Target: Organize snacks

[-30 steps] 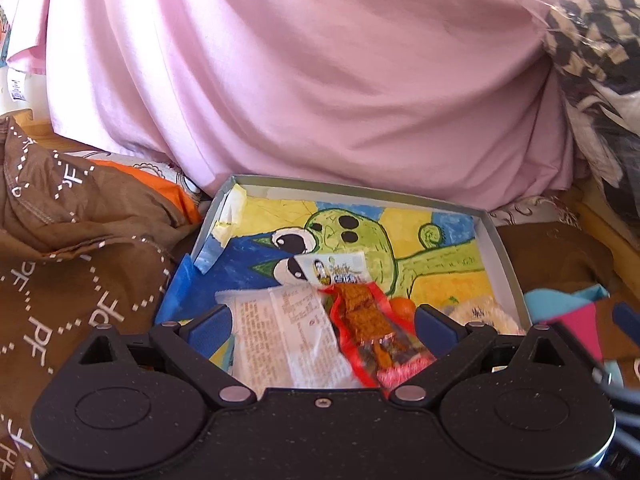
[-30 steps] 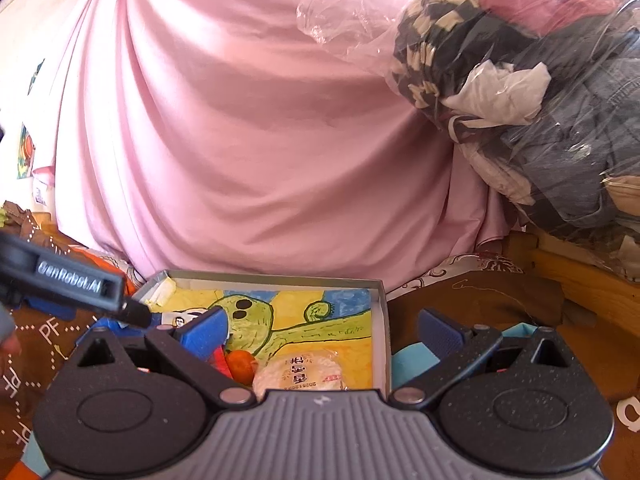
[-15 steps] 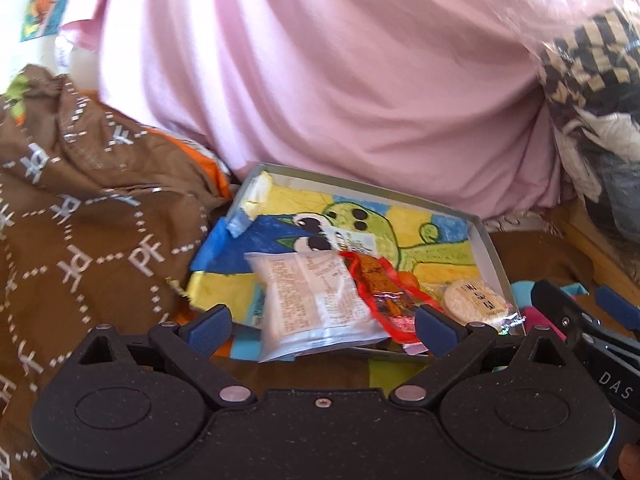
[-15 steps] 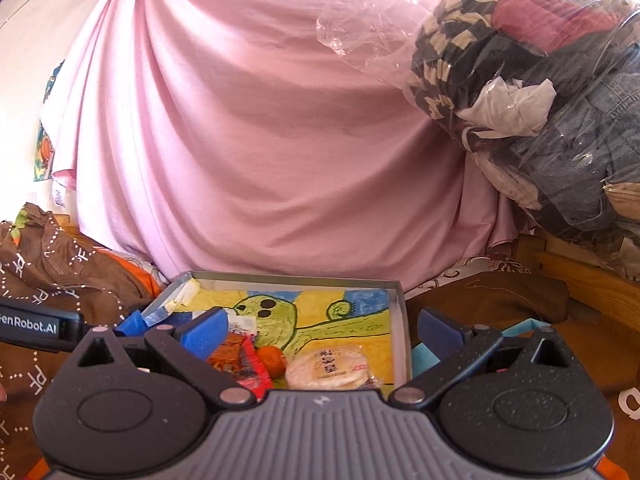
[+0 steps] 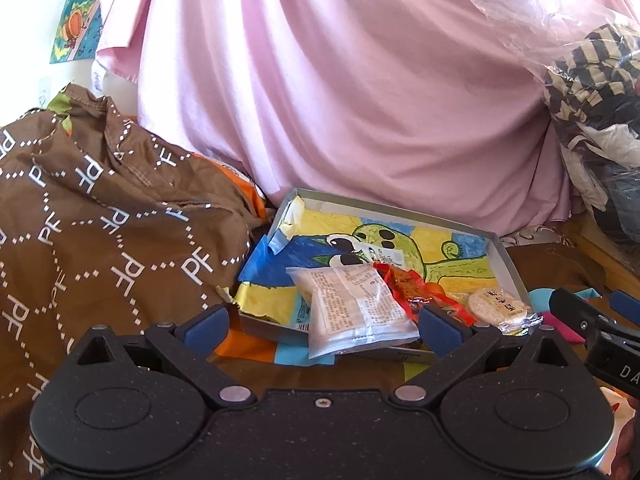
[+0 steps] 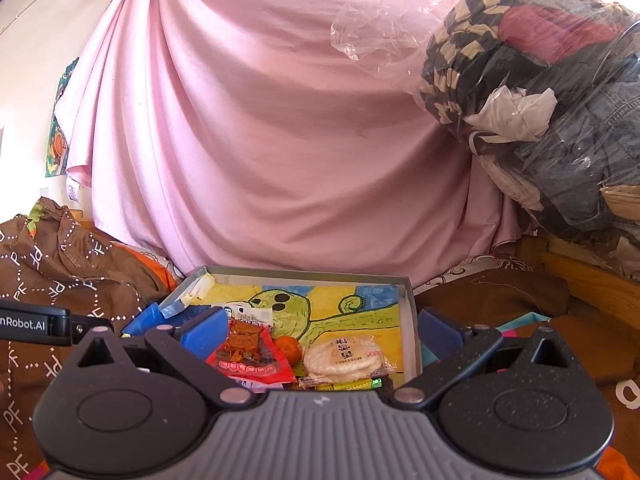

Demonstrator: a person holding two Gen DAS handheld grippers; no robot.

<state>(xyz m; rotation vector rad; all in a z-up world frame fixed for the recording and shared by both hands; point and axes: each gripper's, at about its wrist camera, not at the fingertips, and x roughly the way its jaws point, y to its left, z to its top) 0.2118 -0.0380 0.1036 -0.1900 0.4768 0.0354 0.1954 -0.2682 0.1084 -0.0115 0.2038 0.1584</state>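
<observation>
Tray (image 5: pixel 505 258): shallow grey box on the bedding, floor lined with a green cartoon drawing; the landmark for all below.
White packet (image 5: pixel 352 305): on the tray's near edge, overhanging it toward the left wrist camera, printed side up.
Red packet (image 6: pixel 250 354): inside the tray, just right of the white packet, touching it.
Orange ball (image 6: pixel 289 348): inside the tray, between the red packet and the cracker.
Cracker (image 6: pixel 346 356): round, in clear wrap, at the tray's near right corner.
Small label packet (image 5: pixel 383 256): inside the tray, behind the red packet.
Left gripper (image 5: pixel 323 325): spread wide, empty, in front of the tray's near edge, blue pads either side of the white packet without touching it.
Right gripper (image 6: pixel 320 330): spread wide, empty, over the tray's near right part.
Brown cloth (image 5: pixel 100 216): heaped left of the tray.
Pink sheet (image 6: pixel 260 128): hanging behind the tray.
Bag of clothes (image 6: pixel 540 92): clear plastic, right of and above the tray.
</observation>
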